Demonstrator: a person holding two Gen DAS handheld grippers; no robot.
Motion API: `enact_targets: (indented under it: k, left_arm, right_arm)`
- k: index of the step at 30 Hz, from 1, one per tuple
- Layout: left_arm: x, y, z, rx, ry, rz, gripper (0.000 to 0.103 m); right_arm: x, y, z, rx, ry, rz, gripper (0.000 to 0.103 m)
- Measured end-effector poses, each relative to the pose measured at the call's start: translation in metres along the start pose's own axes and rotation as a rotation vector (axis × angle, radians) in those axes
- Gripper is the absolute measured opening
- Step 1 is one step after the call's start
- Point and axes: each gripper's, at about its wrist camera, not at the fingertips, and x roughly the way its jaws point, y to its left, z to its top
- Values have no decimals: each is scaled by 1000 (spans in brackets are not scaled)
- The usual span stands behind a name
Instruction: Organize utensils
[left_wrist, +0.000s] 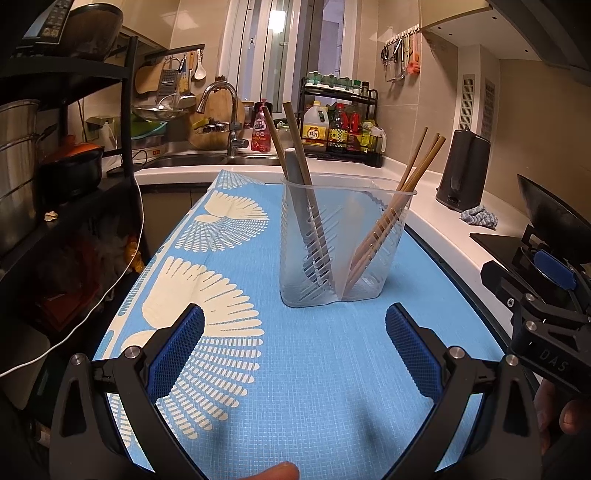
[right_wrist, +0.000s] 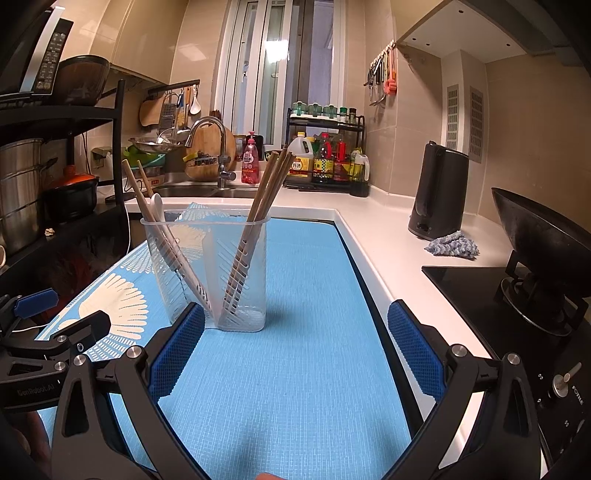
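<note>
Left wrist view shows my left gripper (left_wrist: 295, 347) spread and empty; my right gripper (right_wrist: 295, 347) likewise. The holder (left_wrist: 343, 243) stands upright on the mat (left_wrist: 314, 387), chopsticks (left_wrist: 406, 184) sorted by compartment, leaning on its rim.

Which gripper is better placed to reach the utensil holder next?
Left, marginally. The holder stands centred ahead of the open left gripper. In the right wrist view it sits left of the open right gripper.
</note>
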Motion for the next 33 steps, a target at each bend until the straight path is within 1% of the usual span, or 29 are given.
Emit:
enact_targets:
  k: [33]
  left_arm:
    - [-1,-1,-1,1,-12,-11,96]
  right_arm:
    - [0,0,-1,-2,0,-1,97]
